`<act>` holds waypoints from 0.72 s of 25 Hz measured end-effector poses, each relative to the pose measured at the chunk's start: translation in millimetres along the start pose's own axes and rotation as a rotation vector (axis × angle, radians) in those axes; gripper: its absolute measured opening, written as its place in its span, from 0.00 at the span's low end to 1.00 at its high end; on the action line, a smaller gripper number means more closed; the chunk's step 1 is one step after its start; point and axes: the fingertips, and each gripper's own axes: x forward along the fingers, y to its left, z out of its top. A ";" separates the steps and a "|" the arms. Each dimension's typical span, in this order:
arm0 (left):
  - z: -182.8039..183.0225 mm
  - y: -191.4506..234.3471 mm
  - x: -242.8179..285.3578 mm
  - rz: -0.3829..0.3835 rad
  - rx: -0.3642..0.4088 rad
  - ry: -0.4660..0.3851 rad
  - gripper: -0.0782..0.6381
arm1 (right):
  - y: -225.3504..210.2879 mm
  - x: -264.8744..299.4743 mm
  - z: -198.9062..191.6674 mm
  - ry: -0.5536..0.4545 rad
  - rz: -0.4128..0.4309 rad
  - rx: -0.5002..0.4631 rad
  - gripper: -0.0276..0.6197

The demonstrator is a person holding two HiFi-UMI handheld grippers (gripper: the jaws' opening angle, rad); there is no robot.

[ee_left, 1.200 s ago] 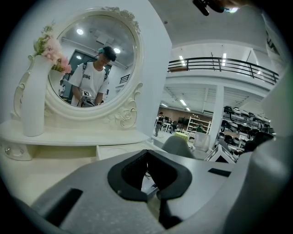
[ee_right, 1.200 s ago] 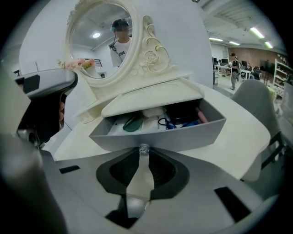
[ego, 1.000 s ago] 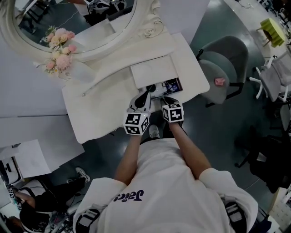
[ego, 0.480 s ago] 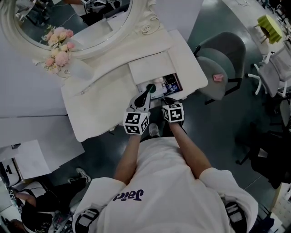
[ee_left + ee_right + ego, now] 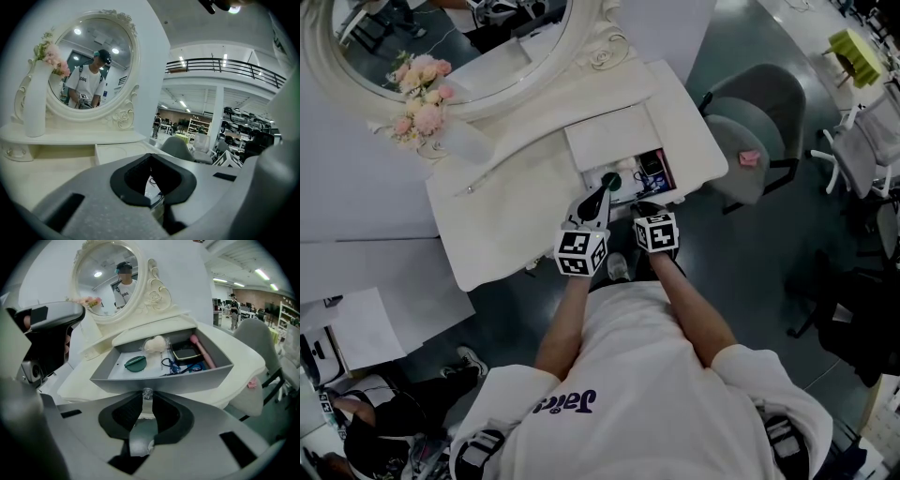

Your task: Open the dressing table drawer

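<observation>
The white dressing table (image 5: 516, 216) has its grey drawer (image 5: 628, 178) pulled out toward me. In the right gripper view the drawer (image 5: 161, 380) holds a green round lid (image 5: 135, 363), a black case (image 5: 185, 352), a pink stick (image 5: 202, 351) and a blue cord. My right gripper (image 5: 147, 401) (image 5: 645, 204) is shut on the small clear knob (image 5: 147, 393) on the drawer's front. Just left of it, my left gripper (image 5: 602, 192) (image 5: 154, 187) hovers over the drawer's near left corner, its jaws together and empty.
An oval mirror (image 5: 450, 47) and a white vase of pink flowers (image 5: 422, 103) stand at the table's back. A grey chair (image 5: 759, 131) sits to the right of the table. Another white table with papers (image 5: 366, 323) and a seated person are at the lower left.
The drawer has slid a little further out toward me, with my right gripper on its knob. Over the last half second nothing moves. The left gripper has stayed put.
</observation>
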 end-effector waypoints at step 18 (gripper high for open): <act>68.2 13.4 -8.2 0.023 0.035 -0.119 0.13 | 16.1 -60.8 63.6 -0.013 0.087 0.057 0.21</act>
